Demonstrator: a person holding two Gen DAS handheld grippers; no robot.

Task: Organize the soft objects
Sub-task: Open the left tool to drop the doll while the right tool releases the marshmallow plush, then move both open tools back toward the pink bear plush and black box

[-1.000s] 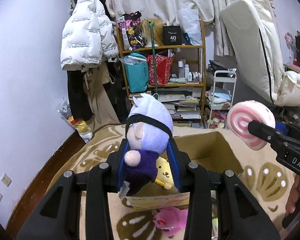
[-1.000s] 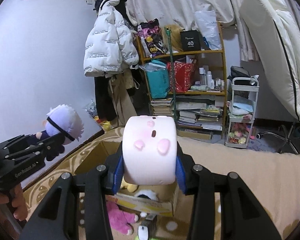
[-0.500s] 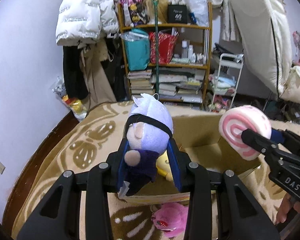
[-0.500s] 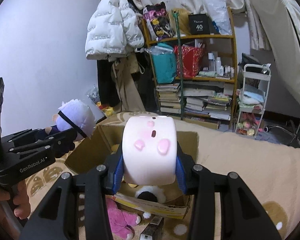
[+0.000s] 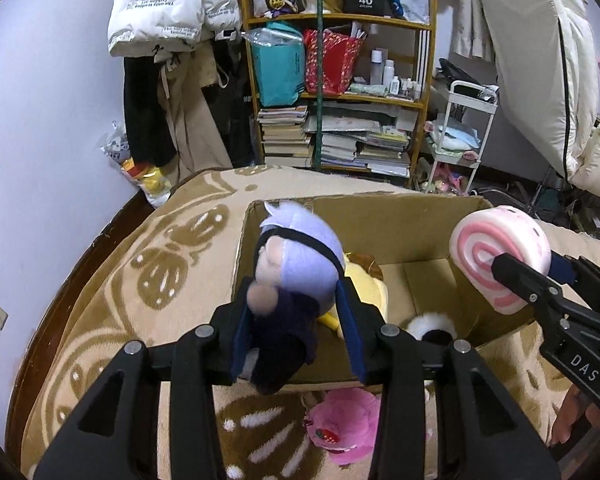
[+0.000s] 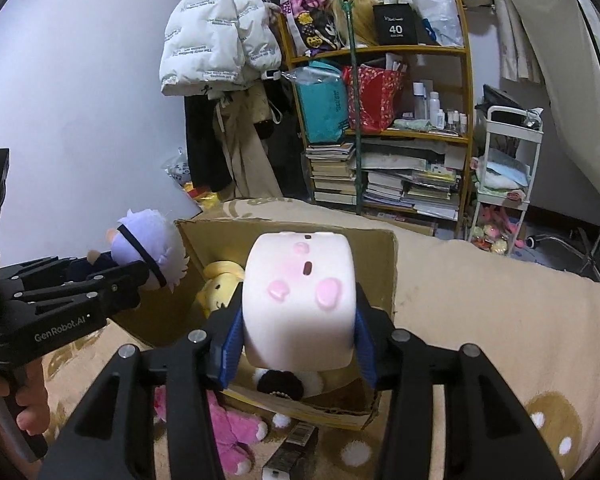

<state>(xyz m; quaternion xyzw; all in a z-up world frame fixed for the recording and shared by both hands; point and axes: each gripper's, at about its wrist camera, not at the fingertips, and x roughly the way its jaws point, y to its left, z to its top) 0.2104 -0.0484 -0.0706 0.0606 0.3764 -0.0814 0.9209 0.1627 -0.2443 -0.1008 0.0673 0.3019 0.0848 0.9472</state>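
**Two plush toys held over the cardboard box**

The left gripper [image 5: 296,332] clamped a lavender-haired doll [image 5: 296,264] above the open cardboard box [image 5: 380,216]. The right gripper [image 6: 298,336] squeezed a pink swirl-roll plush [image 6: 300,300] over the same box, where a yellow plush [image 6: 220,280] lay. A pink plush [image 5: 344,420] sat on the blanket [image 5: 140,280] outside.

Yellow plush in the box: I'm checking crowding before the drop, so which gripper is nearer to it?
Left. The left gripper, shut on the purple-haired doll, hangs right over the yellow plush. The right gripper, holding the pink roll plush, hangs toward the cardboard box's other side.
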